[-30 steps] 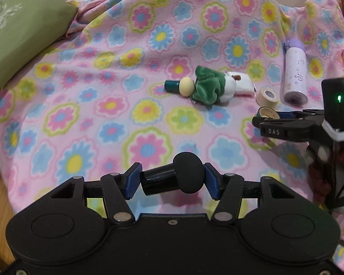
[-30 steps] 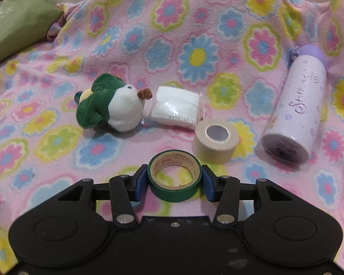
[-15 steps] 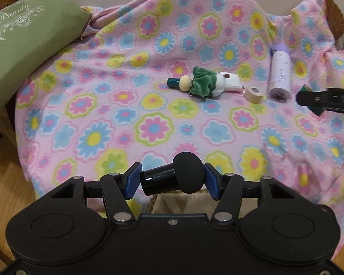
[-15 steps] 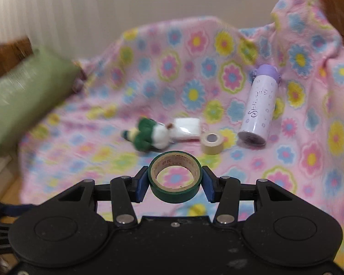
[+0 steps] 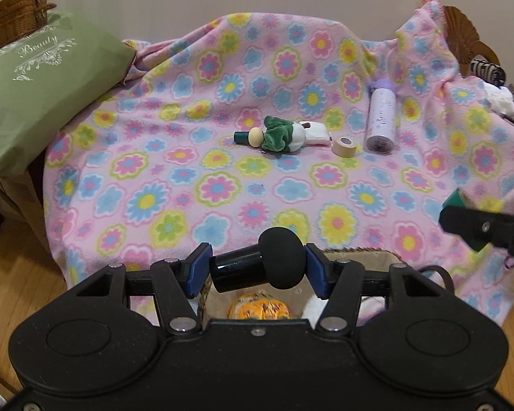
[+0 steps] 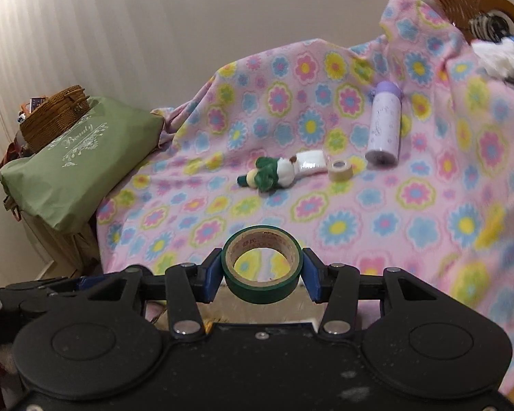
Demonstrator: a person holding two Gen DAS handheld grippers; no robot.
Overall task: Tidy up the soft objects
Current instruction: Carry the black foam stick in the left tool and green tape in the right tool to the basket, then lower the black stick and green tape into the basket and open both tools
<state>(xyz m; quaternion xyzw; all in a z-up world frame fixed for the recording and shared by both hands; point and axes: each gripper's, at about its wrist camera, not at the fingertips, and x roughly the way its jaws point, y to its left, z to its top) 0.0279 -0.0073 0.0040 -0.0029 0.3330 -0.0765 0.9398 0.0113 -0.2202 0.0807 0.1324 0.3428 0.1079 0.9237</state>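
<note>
Gripping a black microphone [image 5: 258, 267] crosswise, the left gripper [image 5: 257, 269] is pinching it between both blue pads at the lower centre of the left view, above a lined basket [image 5: 377, 257] holding an orange ball [image 5: 258, 308]. The right gripper [image 6: 262, 270] is pinching a green tape roll [image 6: 262, 263] at the lower centre of the right view, hole facing the camera. A green-and-white plush toy [image 5: 281, 135] is lying mid-frame on the flowered blanket [image 5: 188, 171], touching a white packet [image 5: 315, 135]. A beige tape roll [image 5: 344, 145] is sitting just right of them, near a purple bottle [image 5: 380, 120] lying on its side. A green pillow [image 5: 34, 102] is occupying the upper left.
</note>
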